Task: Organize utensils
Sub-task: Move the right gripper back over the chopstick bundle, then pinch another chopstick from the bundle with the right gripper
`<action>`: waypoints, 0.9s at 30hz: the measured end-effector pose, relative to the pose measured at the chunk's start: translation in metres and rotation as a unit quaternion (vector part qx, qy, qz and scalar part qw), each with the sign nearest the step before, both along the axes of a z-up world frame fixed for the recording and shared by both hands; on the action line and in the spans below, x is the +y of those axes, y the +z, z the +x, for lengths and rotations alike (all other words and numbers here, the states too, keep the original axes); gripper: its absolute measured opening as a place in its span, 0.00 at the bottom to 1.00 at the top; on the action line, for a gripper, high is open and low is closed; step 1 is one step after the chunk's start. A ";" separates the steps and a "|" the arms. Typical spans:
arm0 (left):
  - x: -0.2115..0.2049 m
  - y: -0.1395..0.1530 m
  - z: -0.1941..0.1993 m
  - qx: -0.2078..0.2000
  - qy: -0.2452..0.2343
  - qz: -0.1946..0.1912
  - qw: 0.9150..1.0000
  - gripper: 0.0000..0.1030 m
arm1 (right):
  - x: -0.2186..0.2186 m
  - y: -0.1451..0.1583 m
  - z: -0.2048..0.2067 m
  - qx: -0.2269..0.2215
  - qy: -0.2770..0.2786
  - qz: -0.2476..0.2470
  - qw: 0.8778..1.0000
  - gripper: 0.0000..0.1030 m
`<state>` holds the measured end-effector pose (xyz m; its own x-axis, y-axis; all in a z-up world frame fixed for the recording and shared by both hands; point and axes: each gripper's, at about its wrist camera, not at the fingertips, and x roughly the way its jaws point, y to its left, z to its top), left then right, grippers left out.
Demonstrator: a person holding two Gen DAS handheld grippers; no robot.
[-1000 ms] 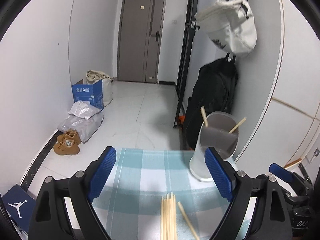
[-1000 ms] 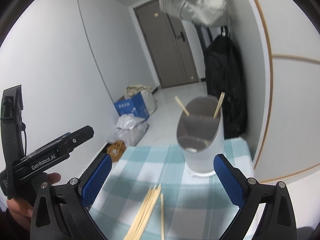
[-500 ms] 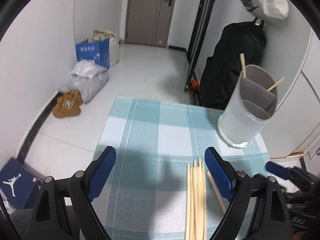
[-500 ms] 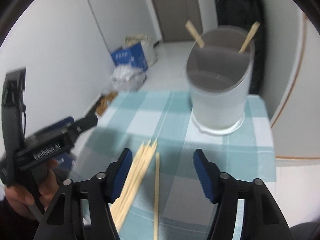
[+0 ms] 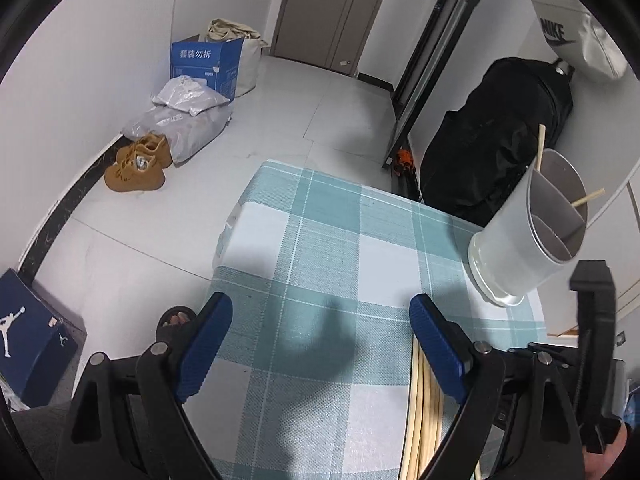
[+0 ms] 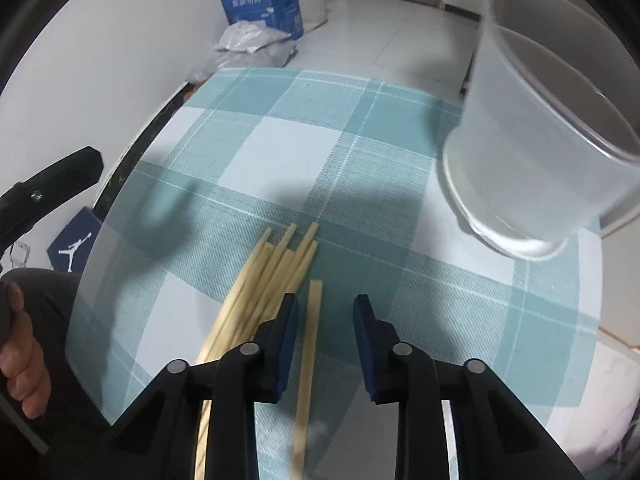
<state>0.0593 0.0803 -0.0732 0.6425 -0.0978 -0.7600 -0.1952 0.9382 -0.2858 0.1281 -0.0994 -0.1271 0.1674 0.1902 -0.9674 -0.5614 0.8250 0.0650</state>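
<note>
Chopsticks lie flat on the checked cloth of the table [image 6: 280,152], and that is what you need to tidy. One single chopstick [image 6: 310,344] lies right between the fingers of your right gripper [image 6: 326,312]. The jaws there are partly closed, about halfway, with a gap on each side of the stick. They hold nothing yet. The pile of chopsticks [image 6: 264,280] lies just to the left of that gripper, touching its left finger [image 6: 286,340] or very near it.

Your left gripper [image 5: 320,352] is wide open and holds nothing. The same pile [image 5: 420,408] lies just inside its right finger.

The holder cup [image 6: 536,140] stands ahead and to the right of your right gripper. It has a wall down the middle, and two sticks [image 5: 541,146] already lean inside it.

A chopstick looks light, thin, stiff and smooth. It will likely roll or slip if you pinch it loosely. Take hold near the middle so it does not tip down at one end. Squeeze across its thin sides, and keep clear of the pile so you lift only one. The cup looks light too, so a bump may tip it.
</note>
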 end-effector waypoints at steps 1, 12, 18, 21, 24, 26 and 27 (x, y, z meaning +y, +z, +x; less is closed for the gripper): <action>0.001 0.000 0.001 0.001 0.001 -0.001 1.000 0.85 | 0.003 0.000 0.001 0.001 0.005 -0.007 1.000 0.24; 0.014 -0.009 0.008 0.022 0.013 -0.017 1.000 0.85 | 0.011 -0.001 0.003 -0.019 0.019 -0.036 0.999 0.19; 0.015 -0.013 0.011 0.033 0.016 -0.017 0.999 0.85 | 0.003 0.000 0.009 -0.011 0.007 -0.020 1.000 0.15; 0.015 -0.014 0.010 0.039 0.022 -0.009 0.999 0.85 | 0.008 0.000 0.007 -0.019 0.021 -0.036 0.999 0.15; 0.015 -0.016 0.009 0.044 0.023 -0.004 0.999 0.85 | 0.015 -0.002 0.005 -0.025 0.038 -0.047 0.998 0.11; 0.016 -0.017 0.008 0.049 0.023 -0.003 0.999 0.85 | 0.015 -0.002 0.006 -0.021 0.039 -0.041 0.998 0.06; 0.015 -0.018 0.008 0.050 0.022 -0.002 0.998 0.85 | 0.014 -0.002 0.006 -0.021 0.037 -0.039 0.998 0.05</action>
